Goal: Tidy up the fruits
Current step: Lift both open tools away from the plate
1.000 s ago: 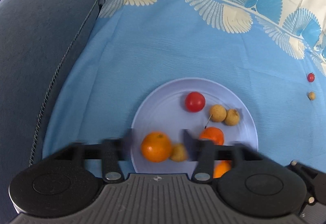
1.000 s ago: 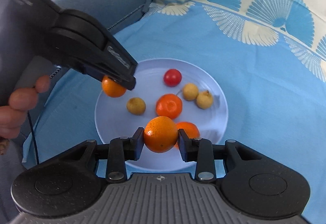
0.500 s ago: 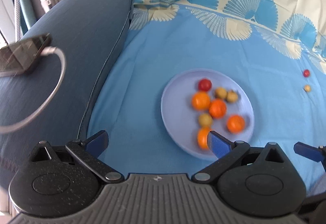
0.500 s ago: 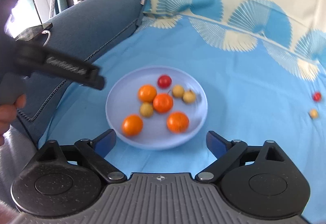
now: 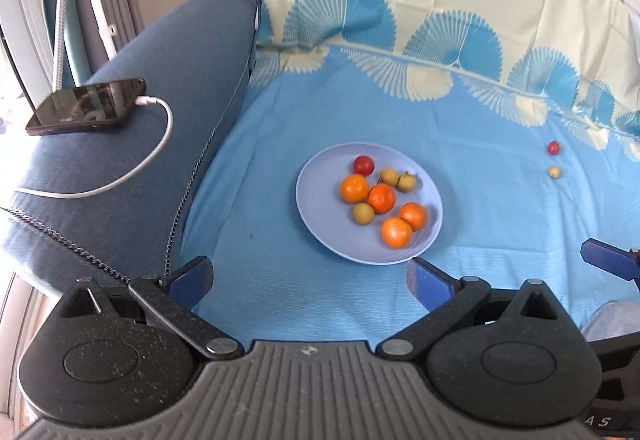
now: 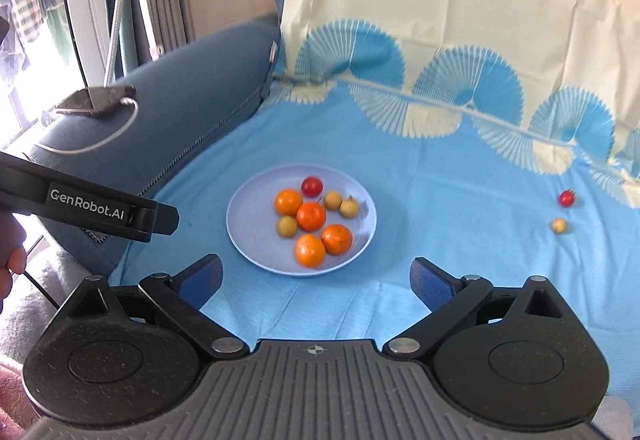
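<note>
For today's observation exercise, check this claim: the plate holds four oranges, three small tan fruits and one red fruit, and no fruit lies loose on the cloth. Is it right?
Not quite. The plate count is right, but two fruits lie loose on the cloth: a red fruit and a tan fruit, off to the right. The right wrist view shows them.

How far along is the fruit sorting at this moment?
Mostly done: the plate holds four oranges, three small tan fruits and one red one. Nothing is in hand; the left gripper is open and empty, and the right gripper is opening wide, empty. Left: the red fruit and tan fruit on the cloth.
</note>
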`<state>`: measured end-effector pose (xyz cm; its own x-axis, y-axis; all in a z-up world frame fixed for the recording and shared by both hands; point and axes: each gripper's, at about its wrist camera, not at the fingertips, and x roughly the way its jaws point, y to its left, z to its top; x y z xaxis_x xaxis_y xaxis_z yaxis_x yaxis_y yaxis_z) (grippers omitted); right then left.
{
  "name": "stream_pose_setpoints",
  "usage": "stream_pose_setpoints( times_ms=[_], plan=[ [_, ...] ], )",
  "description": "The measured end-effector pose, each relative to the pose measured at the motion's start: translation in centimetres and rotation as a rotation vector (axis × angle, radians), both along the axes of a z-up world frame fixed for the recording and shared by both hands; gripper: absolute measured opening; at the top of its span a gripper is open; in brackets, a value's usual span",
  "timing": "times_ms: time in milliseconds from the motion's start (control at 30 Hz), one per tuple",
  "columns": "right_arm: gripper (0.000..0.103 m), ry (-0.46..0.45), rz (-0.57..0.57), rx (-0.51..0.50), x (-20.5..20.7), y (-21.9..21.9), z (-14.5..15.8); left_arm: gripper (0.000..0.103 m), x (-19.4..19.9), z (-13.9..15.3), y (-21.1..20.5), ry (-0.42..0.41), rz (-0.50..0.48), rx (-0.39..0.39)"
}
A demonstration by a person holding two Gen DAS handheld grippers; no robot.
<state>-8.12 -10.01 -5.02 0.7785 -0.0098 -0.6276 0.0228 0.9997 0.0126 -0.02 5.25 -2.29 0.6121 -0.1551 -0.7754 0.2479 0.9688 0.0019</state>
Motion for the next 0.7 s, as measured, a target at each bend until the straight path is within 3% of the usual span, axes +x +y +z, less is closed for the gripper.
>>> stream_pose_setpoints(
  times_ms=[700],
  plan=[
    [0.102, -0.130, 0.010, -0.034, -6.3, 0.8, 3.0, 0.103, -6.0, 2.9, 0.1, -0.087, -0.012, -0.020]
  ],
)
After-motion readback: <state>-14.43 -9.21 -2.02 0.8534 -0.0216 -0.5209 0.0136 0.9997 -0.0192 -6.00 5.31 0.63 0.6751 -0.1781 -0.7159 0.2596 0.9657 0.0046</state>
